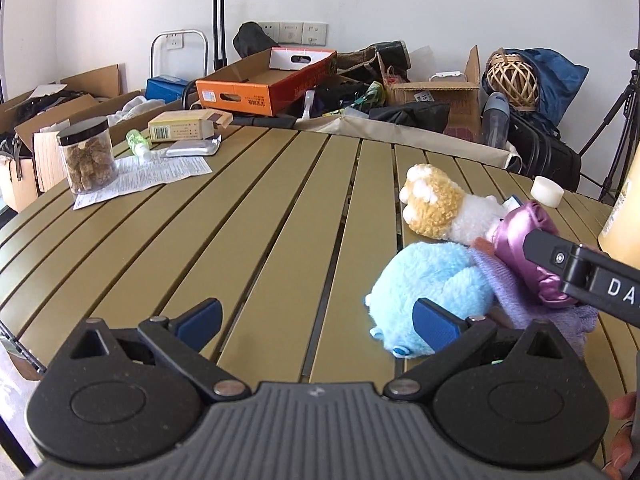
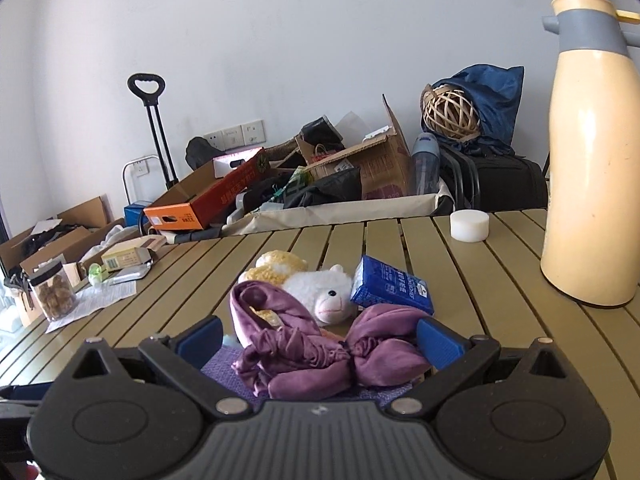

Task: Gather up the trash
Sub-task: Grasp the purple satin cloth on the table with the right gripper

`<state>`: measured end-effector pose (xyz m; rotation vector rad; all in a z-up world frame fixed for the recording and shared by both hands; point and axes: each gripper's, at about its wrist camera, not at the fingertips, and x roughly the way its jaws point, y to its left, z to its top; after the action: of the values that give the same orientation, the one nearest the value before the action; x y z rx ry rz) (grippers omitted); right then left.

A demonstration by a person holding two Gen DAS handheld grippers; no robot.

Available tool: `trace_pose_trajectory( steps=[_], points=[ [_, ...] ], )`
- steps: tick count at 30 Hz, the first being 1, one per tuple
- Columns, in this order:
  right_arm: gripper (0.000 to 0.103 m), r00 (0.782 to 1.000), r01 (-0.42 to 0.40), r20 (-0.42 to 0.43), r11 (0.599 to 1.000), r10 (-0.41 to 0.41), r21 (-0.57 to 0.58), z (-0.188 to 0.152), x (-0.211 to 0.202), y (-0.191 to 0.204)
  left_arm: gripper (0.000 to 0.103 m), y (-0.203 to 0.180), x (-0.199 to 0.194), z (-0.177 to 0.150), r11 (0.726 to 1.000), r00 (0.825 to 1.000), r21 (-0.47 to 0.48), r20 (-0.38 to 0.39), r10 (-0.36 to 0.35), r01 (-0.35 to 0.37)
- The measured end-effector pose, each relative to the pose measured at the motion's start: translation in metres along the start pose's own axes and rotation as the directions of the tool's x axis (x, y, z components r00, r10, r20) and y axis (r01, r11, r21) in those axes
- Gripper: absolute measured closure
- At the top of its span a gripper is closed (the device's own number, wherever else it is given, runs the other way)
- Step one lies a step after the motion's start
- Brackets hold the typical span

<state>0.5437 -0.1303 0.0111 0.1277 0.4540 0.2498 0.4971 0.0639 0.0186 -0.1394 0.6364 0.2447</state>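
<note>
My left gripper (image 1: 320,324) hangs open over bare table slats, its right pad beside a light blue plush (image 1: 428,280). My right gripper (image 2: 320,340) is open, its blue pads on either side of a crumpled purple satin cloth (image 2: 312,352) that lies on a lavender knit cloth (image 2: 228,372). In the left wrist view one of the right fingers (image 1: 580,272) rests against that purple cloth (image 1: 516,240). A blue carton (image 2: 392,288) leans on a white and yellow plush (image 2: 320,292). Far left lie an open cardboard box (image 1: 184,126), a silver foil pack (image 1: 192,148) and a paper leaflet (image 1: 148,174).
A tall cream thermos (image 2: 592,160) stands at the right, with a white cap (image 2: 469,226) near the far edge. At far left, a jar of brown snacks (image 1: 86,156) stands beside a small green bottle (image 1: 138,142). Beyond the olive slatted table (image 1: 260,220), boxes and bags crowd the floor. A hand (image 1: 622,412) shows at lower right.
</note>
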Motion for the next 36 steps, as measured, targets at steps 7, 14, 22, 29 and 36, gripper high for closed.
trace_pose_trajectory(
  steps=[7,14,22,29,36],
  points=[
    [0.0,0.999,0.048,-0.011,0.998,-0.049,-0.046,-0.01,0.016,0.004,0.0,0.005,0.006,-0.001,1.0,1.0,-0.014,-0.011,0.003,-0.003],
    [0.016,0.997,0.077,0.01,0.997,-0.077,-0.013,-0.013,0.015,-0.005,0.0,0.007,0.005,-0.002,1.0,1.0,-0.014,-0.008,0.008,-0.008],
    [0.044,0.991,0.133,0.019,0.99,-0.133,-0.049,-0.016,0.012,-0.008,0.0,0.008,0.004,-0.003,1.0,1.0,-0.017,-0.01,0.009,-0.009],
    [0.061,0.99,0.133,0.045,0.991,-0.132,-0.011,-0.014,0.002,-0.018,0.0,0.003,-0.002,-0.005,1.0,1.0,-0.002,0.005,-0.002,0.002],
    [0.067,0.988,0.124,0.084,0.992,-0.126,0.032,-0.013,-0.017,-0.032,0.0,-0.004,-0.013,-0.007,0.999,0.999,0.02,0.007,-0.045,0.044]
  ],
)
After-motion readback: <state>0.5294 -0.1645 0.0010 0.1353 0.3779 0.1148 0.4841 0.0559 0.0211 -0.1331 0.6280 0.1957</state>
